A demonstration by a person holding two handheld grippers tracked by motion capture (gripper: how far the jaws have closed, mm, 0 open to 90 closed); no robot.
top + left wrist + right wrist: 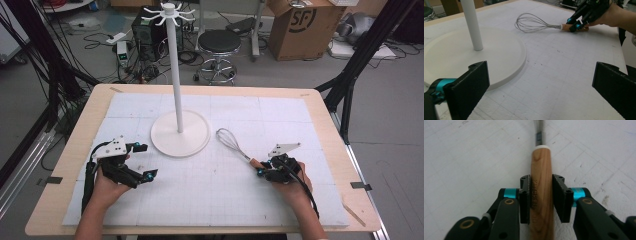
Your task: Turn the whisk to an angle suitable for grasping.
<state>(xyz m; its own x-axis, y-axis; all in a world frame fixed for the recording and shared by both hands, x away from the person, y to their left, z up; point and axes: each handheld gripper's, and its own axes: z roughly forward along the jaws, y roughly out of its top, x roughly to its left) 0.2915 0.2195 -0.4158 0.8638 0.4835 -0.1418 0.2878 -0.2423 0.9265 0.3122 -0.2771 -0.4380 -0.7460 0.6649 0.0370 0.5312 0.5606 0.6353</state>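
The right gripper clamps the whisk by its wooden handle, wire head ahead; the left gripper waits wide open, empty; lifting (toward the stand, likely) seems next.

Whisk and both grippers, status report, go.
Right gripper shut on whisk handle, whisk flat on the mat. Left gripper open, empty, beside the white stand. Nothing between whisk and stand.
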